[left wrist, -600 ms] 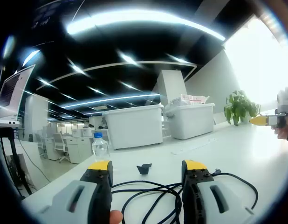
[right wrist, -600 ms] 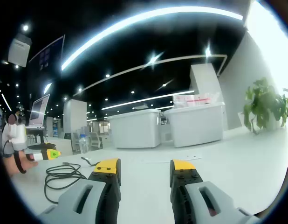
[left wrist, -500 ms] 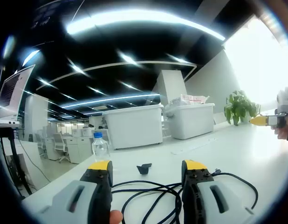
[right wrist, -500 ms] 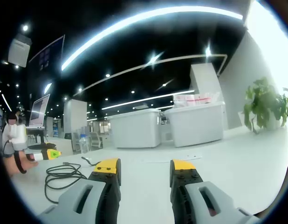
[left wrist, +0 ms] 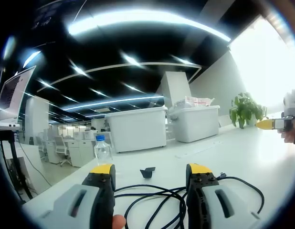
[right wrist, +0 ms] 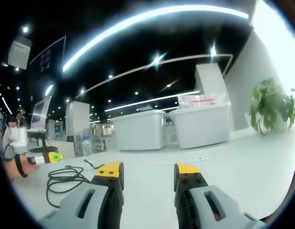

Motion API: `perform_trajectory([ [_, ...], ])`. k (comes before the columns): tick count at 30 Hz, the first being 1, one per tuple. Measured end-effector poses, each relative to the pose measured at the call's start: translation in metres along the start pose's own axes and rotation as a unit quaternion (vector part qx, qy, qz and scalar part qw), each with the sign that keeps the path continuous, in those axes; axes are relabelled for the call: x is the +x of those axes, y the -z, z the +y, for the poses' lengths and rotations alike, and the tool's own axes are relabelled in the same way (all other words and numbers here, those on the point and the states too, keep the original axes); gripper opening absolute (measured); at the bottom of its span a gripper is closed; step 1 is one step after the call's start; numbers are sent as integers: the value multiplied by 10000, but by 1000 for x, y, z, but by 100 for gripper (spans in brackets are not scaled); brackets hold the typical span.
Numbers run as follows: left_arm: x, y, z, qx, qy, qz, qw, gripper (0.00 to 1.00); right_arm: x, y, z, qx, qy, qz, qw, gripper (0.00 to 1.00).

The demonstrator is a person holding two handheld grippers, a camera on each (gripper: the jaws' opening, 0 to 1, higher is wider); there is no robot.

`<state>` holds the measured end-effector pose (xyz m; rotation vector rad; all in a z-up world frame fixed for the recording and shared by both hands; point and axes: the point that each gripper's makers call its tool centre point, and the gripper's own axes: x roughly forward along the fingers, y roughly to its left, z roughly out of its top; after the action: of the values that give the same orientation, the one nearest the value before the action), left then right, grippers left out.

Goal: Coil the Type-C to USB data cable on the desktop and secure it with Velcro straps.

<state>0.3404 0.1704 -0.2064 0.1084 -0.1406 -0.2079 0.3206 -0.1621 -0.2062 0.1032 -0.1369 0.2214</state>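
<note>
The black data cable (left wrist: pixel 152 200) lies in loose loops on the white desk (left wrist: pixel 243 157), right in front of my left gripper (left wrist: pixel 150 171), whose yellow-tipped jaws stand open with nothing between them. A small black Velcro strap (left wrist: pixel 147 172) rests on the desk just beyond the cable. In the right gripper view the same cable (right wrist: pixel 64 181) lies far to the left, and my right gripper (right wrist: pixel 146 169) is open over bare desk (right wrist: pixel 243 157). The left gripper (right wrist: pixel 47 157) shows at the left edge there, held by a hand. The right gripper (left wrist: pixel 276 123) shows at the right edge of the left gripper view.
A clear water bottle (left wrist: pixel 102 149) stands at the desk's far left edge. Two large white storage bins (left wrist: pixel 138 129) sit beyond the desk, a potted plant (left wrist: pixel 245 110) to the right. A monitor on a stand (left wrist: pixel 11 95) rises at the left.
</note>
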Motion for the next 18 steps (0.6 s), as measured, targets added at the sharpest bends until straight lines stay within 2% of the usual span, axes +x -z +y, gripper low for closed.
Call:
perform_trajectory([
  [18,-1,1,-1,-14,10,21,10000,60,1,1,0,0,1,15,10000,41],
])
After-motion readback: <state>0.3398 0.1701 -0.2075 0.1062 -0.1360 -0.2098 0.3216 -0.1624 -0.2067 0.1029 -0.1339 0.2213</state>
